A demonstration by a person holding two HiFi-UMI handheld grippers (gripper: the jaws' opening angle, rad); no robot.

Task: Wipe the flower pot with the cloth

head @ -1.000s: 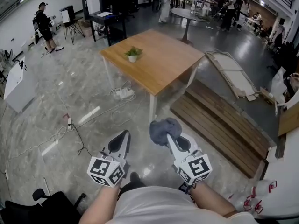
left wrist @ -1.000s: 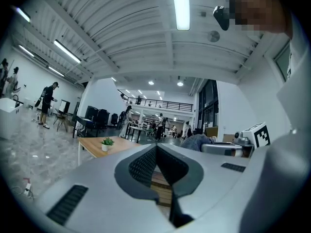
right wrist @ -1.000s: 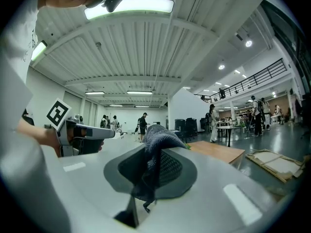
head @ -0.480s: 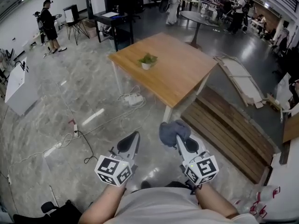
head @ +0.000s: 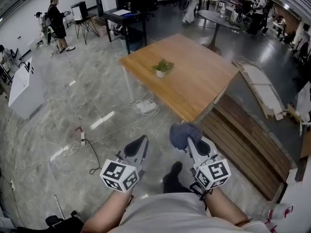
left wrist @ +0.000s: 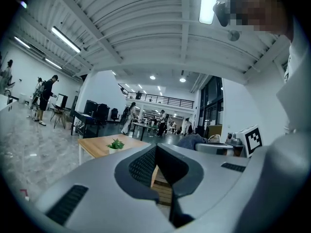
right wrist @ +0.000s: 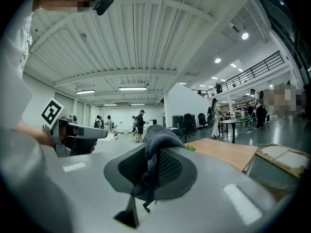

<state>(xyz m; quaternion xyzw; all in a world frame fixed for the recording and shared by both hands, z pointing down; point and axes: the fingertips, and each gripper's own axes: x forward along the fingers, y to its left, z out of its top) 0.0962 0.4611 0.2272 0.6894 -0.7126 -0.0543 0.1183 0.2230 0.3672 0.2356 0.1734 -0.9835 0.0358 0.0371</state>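
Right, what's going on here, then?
A person holds a gripper in each hand, standing on the floor short of a wooden table. The right gripper is shut on a dark cloth; the left gripper is shut and empty. The small flower pot sits on the table, well apart from both grippers, so wiping has not begun.

Open tabletop (head: 199,84) all around flower pot (head: 162,68)

— That cloth (head: 183,134) looks soft, a loose grey knit.
— Yes, and the right gripper (head: 189,142) holding it is matt grey plastic. The surface (head: 204,86) is smooth pale wood; the floor (head: 58,115) is glossy and marbled.
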